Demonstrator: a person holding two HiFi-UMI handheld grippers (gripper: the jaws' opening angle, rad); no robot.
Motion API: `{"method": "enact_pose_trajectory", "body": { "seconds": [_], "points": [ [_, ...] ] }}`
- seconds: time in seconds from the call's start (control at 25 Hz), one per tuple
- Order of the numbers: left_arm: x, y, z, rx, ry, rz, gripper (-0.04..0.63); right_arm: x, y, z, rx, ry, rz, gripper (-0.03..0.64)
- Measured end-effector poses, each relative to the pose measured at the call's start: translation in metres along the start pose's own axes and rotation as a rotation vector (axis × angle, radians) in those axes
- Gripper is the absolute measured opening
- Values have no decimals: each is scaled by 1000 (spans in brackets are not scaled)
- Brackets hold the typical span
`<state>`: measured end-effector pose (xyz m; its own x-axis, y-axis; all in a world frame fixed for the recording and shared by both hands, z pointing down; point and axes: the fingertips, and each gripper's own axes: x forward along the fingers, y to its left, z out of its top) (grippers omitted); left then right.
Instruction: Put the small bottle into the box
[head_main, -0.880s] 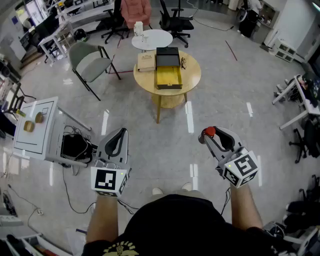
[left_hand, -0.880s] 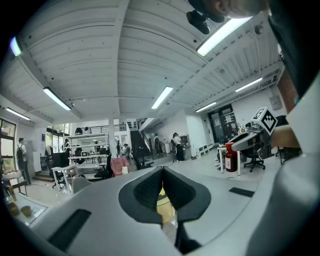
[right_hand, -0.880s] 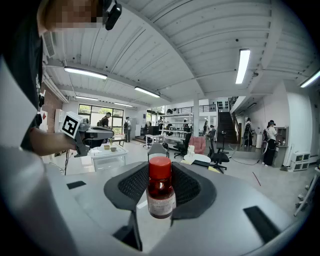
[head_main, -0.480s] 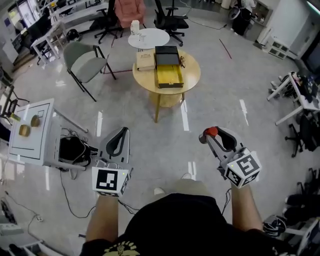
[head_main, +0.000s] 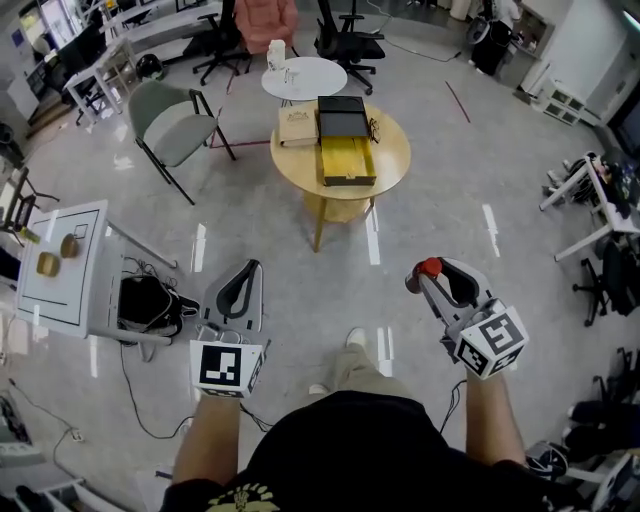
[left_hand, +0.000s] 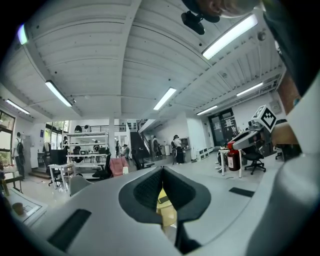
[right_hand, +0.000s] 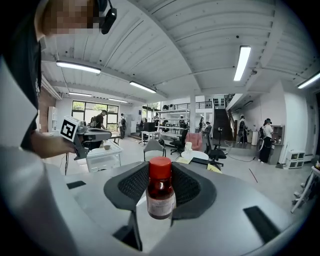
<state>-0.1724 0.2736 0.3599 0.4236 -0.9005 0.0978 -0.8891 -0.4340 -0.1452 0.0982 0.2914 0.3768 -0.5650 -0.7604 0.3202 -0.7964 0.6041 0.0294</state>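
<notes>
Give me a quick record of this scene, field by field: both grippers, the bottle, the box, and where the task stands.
left gripper: jaws together, nothing between them
right gripper: closed on the small bottle
small bottle: red-capped, upright between the right jaws
box: open, yellow inside, on the round wooden table
task status: bottle not yet in the box; the table stands well ahead of the person

Glossy grey floor (head_main: 450, 190) streaked with reflected light. At 12 o'clock stands a round wooden desk (head_main: 393, 150), with a small white table (head_main: 322, 80) beyond it. A grey chair (head_main: 178, 132) is at 11, and black office chairs (head_main: 348, 42) are farther back. A white stand (head_main: 60, 300) is at 9. The ribbed white ceiling (right_hand: 200, 35) carries strip lights (right_hand: 242, 62), and the far wall has windows (right_hand: 94, 109).
</notes>
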Motion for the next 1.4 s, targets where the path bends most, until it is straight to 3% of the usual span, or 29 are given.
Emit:
{"method": "enact_pose_trajectory", "body": {
  "seconds": [0.24,0.56,0.96,1.4],
  "points": [
    [38,7,-2,30,27,-20,18,40,-25,9,9,-8,47,150],
    [95,14,5,-8,25,-6,18,72,-68,14,21,3,75,150],
    [167,-2,1,-1,87,-47,18,98,-126,10,50,15,109,150],
    [227,7,28,-26,59,24,18,118,-182,28,42,-8,196,150]
  ]
}}
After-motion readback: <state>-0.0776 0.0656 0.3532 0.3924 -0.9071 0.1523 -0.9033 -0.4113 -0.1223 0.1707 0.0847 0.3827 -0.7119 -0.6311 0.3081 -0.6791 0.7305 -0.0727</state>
